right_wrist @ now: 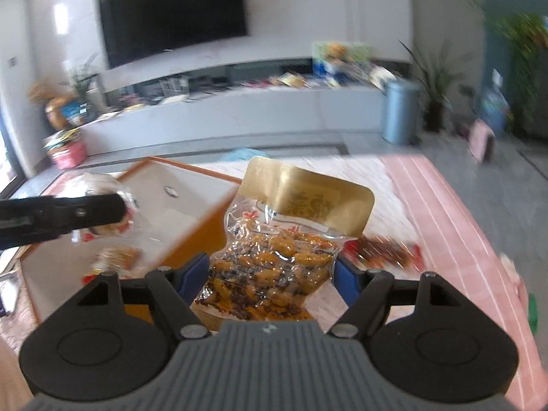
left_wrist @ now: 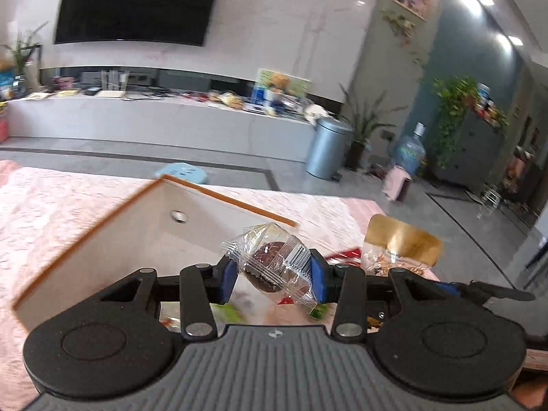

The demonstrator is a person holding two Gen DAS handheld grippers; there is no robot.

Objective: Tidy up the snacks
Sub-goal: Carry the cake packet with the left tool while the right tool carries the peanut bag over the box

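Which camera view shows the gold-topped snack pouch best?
The right wrist view: the gold-topped snack pouch stands central, whole, between the right gripper pads, its orange pieces visible. The left wrist view shows only its gold top at the right, partly hidden.

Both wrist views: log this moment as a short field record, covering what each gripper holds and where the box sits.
left gripper: shut on clear-wrapped chocolate cake
right gripper: shut on gold-topped snack pouch
box: white inside, orange rim, open, on pink cloth
box contents: an orange packet, blurred
loose on cloth: red-wrapped snack
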